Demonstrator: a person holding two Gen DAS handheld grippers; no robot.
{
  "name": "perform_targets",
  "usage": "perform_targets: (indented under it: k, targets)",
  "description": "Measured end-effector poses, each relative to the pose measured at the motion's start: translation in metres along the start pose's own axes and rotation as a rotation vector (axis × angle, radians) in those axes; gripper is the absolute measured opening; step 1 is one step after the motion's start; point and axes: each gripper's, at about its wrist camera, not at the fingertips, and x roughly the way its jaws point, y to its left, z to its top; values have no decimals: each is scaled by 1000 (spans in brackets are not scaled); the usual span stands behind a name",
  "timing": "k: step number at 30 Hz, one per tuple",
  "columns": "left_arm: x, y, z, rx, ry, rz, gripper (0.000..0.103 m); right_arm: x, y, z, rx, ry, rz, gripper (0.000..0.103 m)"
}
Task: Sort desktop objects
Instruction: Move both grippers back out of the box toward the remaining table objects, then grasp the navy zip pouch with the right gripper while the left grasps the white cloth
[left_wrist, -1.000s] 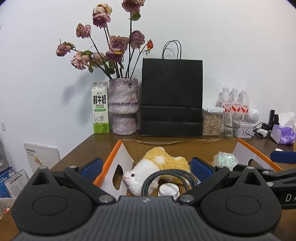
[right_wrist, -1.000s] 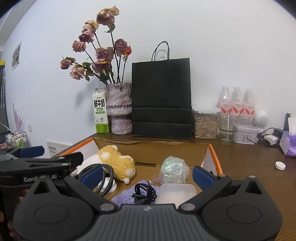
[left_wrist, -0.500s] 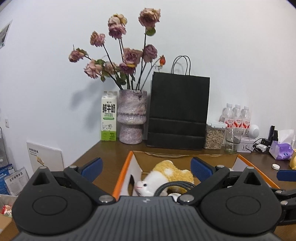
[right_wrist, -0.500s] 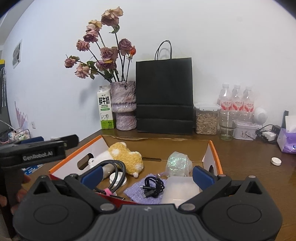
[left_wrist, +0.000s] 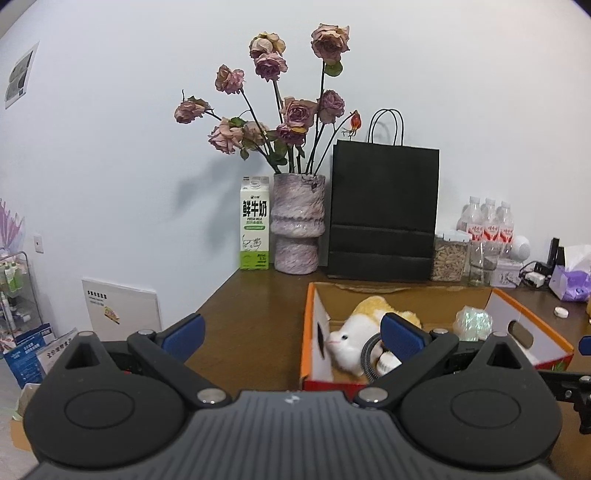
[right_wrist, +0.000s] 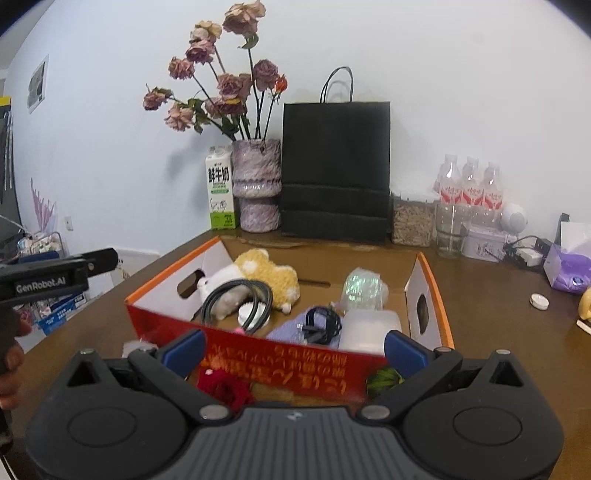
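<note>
Left wrist view: your left gripper (left_wrist: 291, 328) hangs with jaws released and empty — the box (left_wrist: 309, 339) lies ahead to its right. Right wrist view: your right gripper (right_wrist: 293, 345) is likewise released — the red fuzzy item (right_wrist: 225, 386) and small green ball (right_wrist: 384, 380) lie on the surface just beneath it, nearer this hand.

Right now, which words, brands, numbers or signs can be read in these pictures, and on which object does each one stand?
"鲜牛奶" and "FRESH MILK": green and white milk carton.
"GenRobot.AI": black body of the left claw.
Yellow characters on the red front wall of the orange cardboard box: upside down, not readable.
Red labels on the three clear plastic bottles: too small.
White board leaning on the wall: too small.
</note>
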Motion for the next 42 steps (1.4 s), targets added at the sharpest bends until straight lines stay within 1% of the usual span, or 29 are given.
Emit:
perform_targets:
  k: [5, 11, 14, 22, 25, 29, 30, 31, 32, 35, 37, 39, 42]
  targets:
    - [-9, 7, -6, 16, 27, -7, 103, -5, 2, -10, -3, 57, 2, 103]
    - [-15, 11, -13, 44, 69, -1, 103, -16, 8, -24, -46, 86, 2, 103]
    - [-18, 13, -19, 56, 97, 2, 103, -15, 7, -32, -31, 116, 14, 103]
    - [-25, 19, -44, 80, 167, 7, 103, 9, 7, -52, 51, 226, 37, 103]
    - [-25, 21, -52, 80, 190, 7, 103, 24, 12, -55, 63, 269, 20, 103]
    - [-24, 22, -59, 81, 204, 11, 103, 39, 13, -59, 64, 305, -7, 103]
    - [-24, 21, -60, 84, 202, 13, 103, 41, 13, -59, 58, 301, -6, 102]
    - [-23, 20, -61, 86, 202, 13, 103, 41, 15, -60, 40, 293, -9, 97]
    - [-23, 19, -63, 86, 205, 10, 103, 40, 16, -61, 26, 283, -14, 86]
    - [-19, 16, -65, 86, 217, -5, 103, 36, 14, -60, 23, 264, 6, 77]
    - [-16, 12, -65, 91, 218, -15, 103, 33, 10, -60, 24, 254, 20, 73]
    - [-14, 8, -66, 95, 217, -32, 103, 29, 7, -59, 13, 243, 16, 69]
    - [-10, 2, -66, 103, 212, -59, 103, 26, 2, -57, 8, 226, 16, 67]
